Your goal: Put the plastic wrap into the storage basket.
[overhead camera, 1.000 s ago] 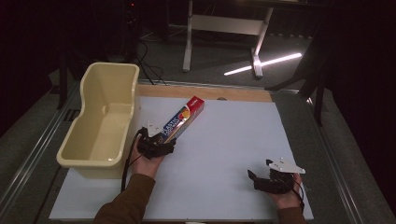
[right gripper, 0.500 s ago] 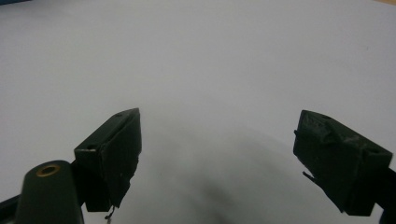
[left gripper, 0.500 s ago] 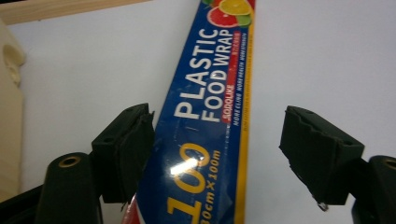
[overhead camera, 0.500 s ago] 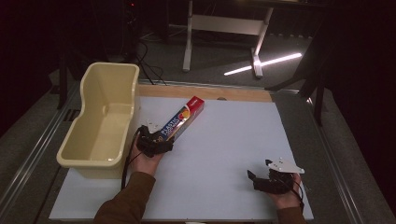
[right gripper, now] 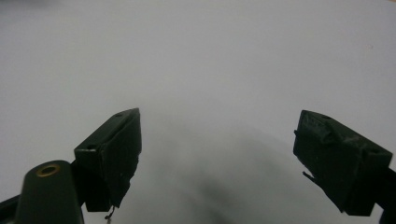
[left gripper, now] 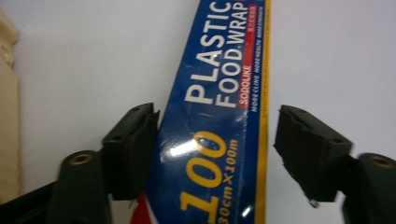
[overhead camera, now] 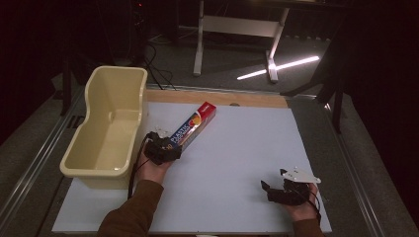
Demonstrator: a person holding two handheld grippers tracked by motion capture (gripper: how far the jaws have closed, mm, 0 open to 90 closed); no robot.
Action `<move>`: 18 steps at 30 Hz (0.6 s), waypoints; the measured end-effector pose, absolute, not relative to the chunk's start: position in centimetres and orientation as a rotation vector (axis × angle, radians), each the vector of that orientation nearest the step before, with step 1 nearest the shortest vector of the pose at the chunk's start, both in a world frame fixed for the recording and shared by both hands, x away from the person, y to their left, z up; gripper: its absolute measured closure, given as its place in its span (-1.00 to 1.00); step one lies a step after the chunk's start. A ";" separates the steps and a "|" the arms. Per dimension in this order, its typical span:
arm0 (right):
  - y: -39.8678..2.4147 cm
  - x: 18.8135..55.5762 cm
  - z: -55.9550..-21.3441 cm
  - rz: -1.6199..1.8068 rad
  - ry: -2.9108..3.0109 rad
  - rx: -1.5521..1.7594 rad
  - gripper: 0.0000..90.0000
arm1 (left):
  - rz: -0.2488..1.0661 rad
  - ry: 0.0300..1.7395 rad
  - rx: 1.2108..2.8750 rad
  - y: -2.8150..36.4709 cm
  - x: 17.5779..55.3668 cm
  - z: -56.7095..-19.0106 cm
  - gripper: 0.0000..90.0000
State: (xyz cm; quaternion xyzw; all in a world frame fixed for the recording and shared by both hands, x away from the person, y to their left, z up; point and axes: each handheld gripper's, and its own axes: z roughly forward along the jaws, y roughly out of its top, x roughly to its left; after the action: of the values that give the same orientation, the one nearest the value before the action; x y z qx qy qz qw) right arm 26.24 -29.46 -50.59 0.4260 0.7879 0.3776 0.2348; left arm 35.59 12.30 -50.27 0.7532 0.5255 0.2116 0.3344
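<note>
White board (overhead camera: 237, 163) covers the table, and at its nine o'clock edge stands a cream plastic tub (overhead camera: 106, 128), just beside the near end of a long blue box of food wrap (overhead camera: 190, 129) that lies flat, pointing toward one o'clock. The left gripper (left gripper: 215, 140) has its jaws spread around that near end: one pad looks to be touching the box's edge, the other stands a little off the yellow stripe, so nothing is clamped yet. I judge the step in hand to be the grasp; the next move calls for closing squarely on the box's sides, then lifting it, likely toward the tub. The right gripper (overhead camera: 279, 190) rests at five o'clock, jaws wide apart over bare board, empty. Print on the box reads "PLASTIC FOOD WRAP", "SODOLIKE", "100" and "30cm×100m".
</note>
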 end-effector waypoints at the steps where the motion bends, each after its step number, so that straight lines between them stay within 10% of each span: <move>1: -29.5 26.2 -50.6 1.035 2.163 1.169 -0.66 | 0.543 1.369 1.967 12.4 35.6 -50.3 -0.24; 18: -29.4 26.3 -50.6 1.036 2.168 1.169 -0.66 | 0.492 1.290 1.981 12.3 35.1 -50.3 -0.13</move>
State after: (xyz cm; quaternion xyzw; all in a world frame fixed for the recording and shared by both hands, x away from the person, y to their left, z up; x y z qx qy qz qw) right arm 26.31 -29.39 -50.62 0.4255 0.7891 0.3770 0.2326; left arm 35.14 12.32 -50.33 0.7668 0.4994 0.1903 0.3555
